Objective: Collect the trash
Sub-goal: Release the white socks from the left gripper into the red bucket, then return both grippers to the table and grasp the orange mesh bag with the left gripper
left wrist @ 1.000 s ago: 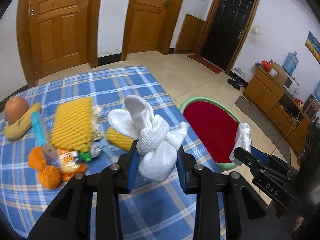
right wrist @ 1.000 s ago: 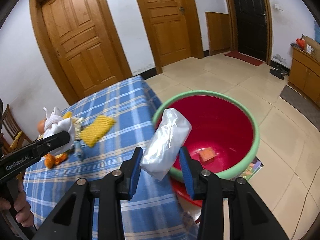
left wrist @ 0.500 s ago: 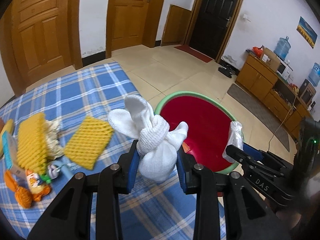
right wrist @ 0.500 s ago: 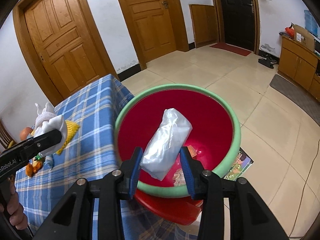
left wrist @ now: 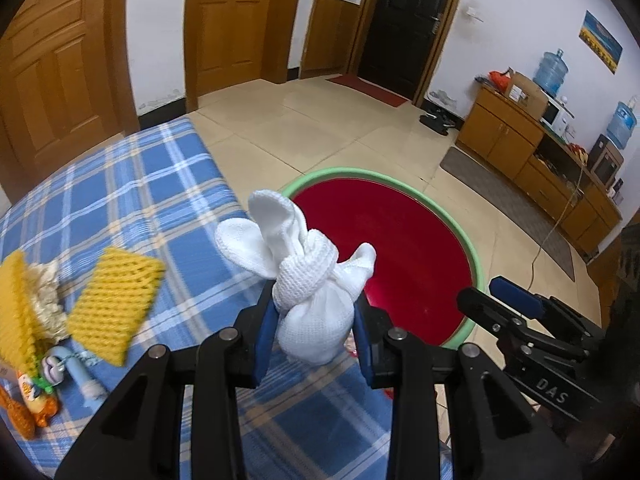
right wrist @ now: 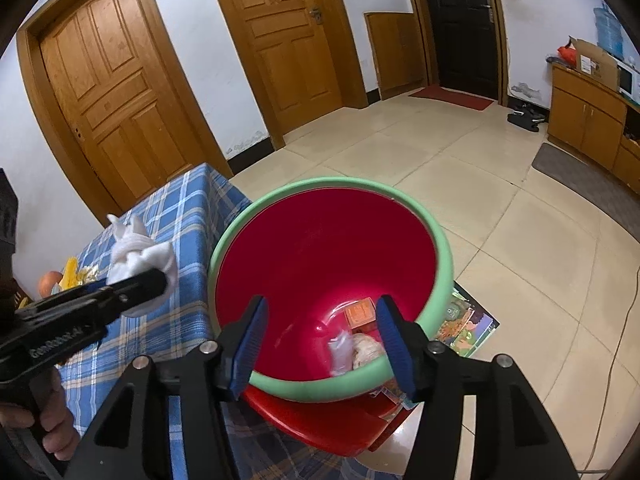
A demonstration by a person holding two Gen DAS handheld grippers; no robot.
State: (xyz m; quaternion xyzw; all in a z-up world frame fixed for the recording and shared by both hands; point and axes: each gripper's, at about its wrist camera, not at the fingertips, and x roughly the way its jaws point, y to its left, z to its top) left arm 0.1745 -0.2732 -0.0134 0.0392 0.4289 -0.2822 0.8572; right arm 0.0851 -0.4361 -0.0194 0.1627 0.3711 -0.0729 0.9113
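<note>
Since half a second ago your right gripper [right wrist: 318, 342] has sprung apart and hangs empty above the red basin [right wrist: 440, 256], while the clear plastic bag [right wrist: 340, 352] it held now lies at the bottom beside a small orange packet [right wrist: 360, 313]. Your left gripper [left wrist: 314, 330] is clamped on the knotted white cloth bundle [left wrist: 310, 292], poised over the edge of the blue checked tablecloth [left wrist: 132, 196] just short of the green rim. Carry the bundle out past that rim until it sits over red before you let go, or it may catch the lip and fall to the floor; the yellow foam nets [left wrist: 114, 304] and other scraps wait behind on the cloth.
</note>
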